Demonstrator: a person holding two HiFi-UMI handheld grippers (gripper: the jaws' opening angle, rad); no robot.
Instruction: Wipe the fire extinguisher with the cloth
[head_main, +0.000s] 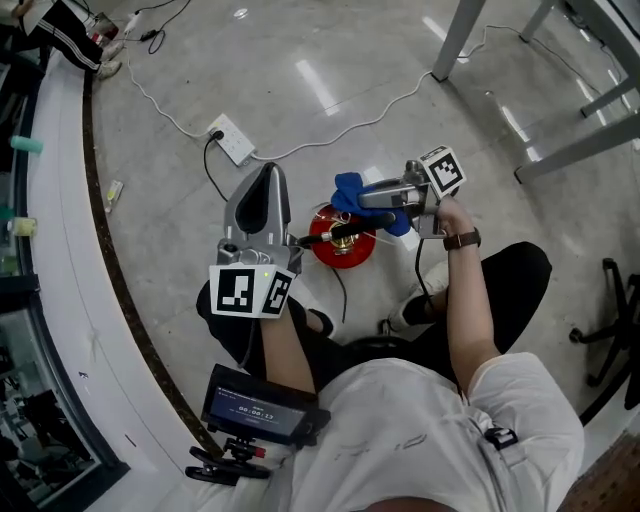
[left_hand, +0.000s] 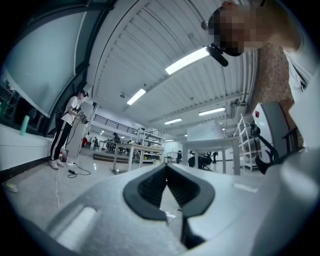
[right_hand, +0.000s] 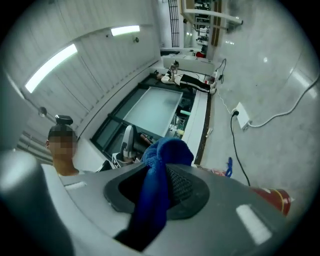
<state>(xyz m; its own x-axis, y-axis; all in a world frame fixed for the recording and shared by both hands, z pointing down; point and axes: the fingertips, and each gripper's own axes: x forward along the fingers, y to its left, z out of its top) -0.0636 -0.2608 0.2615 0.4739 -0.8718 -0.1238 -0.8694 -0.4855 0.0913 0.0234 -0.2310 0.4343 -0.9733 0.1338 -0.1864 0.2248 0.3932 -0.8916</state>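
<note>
Cloth (head_main: 350, 190) sits clamped in the right hand-held gripper (head_main: 368, 200) atop the fire extinguisher (head_main: 343, 248) (wiping seems barely begun); left hand-held gripper (head_main: 268, 175) closed, empty.

One red fire extinguisher (head_main: 347, 250), seen from above, is stood on the grey floor (head_main: 330, 90) between the two grippers. One blue cloth (head_main: 350, 190) is held at the tip of the right gripper (head_main: 366, 199), at the extinguisher's far edge; the left gripper (head_main: 269, 175) is pointed away, just beside it. One white power strip (head_main: 232, 139) is laid on the floor beyond.
</note>
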